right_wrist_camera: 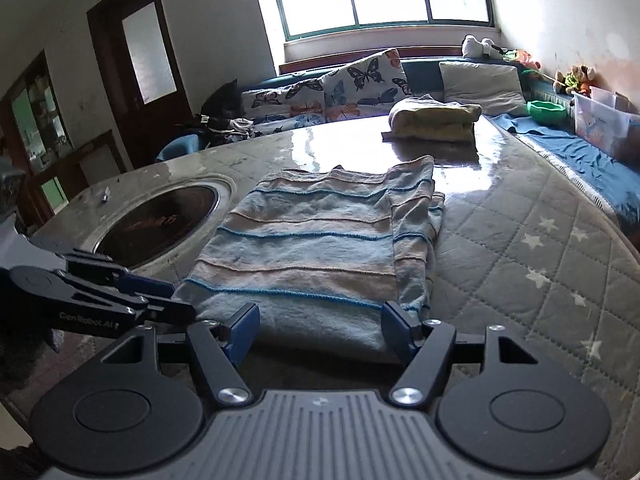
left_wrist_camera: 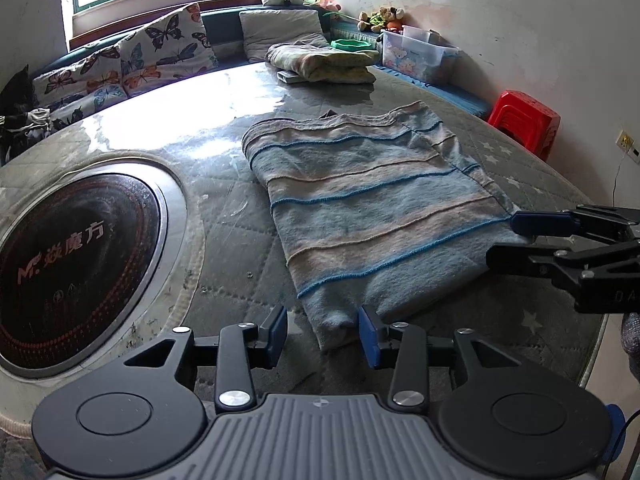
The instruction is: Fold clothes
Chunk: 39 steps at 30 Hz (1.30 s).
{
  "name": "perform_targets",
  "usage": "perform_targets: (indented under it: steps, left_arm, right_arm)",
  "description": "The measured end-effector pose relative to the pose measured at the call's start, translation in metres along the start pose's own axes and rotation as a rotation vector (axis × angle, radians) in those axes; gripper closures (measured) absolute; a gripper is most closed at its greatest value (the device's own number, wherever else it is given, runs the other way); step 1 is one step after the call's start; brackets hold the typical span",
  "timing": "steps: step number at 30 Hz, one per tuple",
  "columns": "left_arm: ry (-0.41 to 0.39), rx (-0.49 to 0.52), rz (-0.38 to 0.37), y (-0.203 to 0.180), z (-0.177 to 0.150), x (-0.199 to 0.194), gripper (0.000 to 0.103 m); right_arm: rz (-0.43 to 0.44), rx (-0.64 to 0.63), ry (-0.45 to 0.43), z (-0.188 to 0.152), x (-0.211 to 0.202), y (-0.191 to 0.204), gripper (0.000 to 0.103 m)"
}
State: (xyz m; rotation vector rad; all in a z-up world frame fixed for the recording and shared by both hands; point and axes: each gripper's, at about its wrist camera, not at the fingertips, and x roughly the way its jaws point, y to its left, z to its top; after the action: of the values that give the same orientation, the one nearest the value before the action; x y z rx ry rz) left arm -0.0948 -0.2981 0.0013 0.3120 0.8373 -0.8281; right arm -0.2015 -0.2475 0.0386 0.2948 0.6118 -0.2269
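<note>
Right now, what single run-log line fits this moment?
striped sweater: partly folded, flat on table | left gripper: open at near corner | right gripper: open at near edge

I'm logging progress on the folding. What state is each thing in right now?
Striped garment: partly folded, lying flat on the table, one side turned in.
Left gripper: open, near corner of garment between its fingers.
Right gripper: open, at the garment's near edge.
Second garment: folded, at the far side.

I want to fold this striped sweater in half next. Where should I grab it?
Pinch the two near corners of the sweater along its bottom edge, coming from the near side. It lies flat with that edge free, facing both grippers, left and right.
</note>
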Motion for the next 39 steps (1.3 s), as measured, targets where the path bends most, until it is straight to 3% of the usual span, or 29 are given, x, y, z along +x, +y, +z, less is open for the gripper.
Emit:
perform_targets:
  steps: [14,26,32,33,37,39]
  left_arm:
    - [0.012,-0.017,0.0,0.001,0.002,0.0,0.056]
    - [0.017,-0.023,0.007,0.004,0.002,0.002,0.048]
    - [0.024,-0.038,0.019,0.007,0.003,0.003,0.034]
    - [0.024,-0.04,0.021,0.008,0.003,0.003,0.031]
    - [0.022,-0.041,0.021,0.008,0.003,0.003,0.022]
    - [0.016,-0.036,0.022,0.006,0.002,0.002,0.016]
  right_arm:
    - [0.028,0.049,0.013,0.044,0.037,-0.025,0.032]
    - [-0.044,0.043,0.049,0.081,0.086,-0.043,0.033]
    - [-0.062,0.078,0.035,0.085,0.087,-0.049,0.023]
    - [-0.064,0.08,0.031,0.085,0.086,-0.049,0.016]
    - [-0.086,0.059,0.012,0.079,0.075,-0.044,0.011]
    - [-0.1,0.059,-0.004,0.076,0.069,-0.042,0.003]
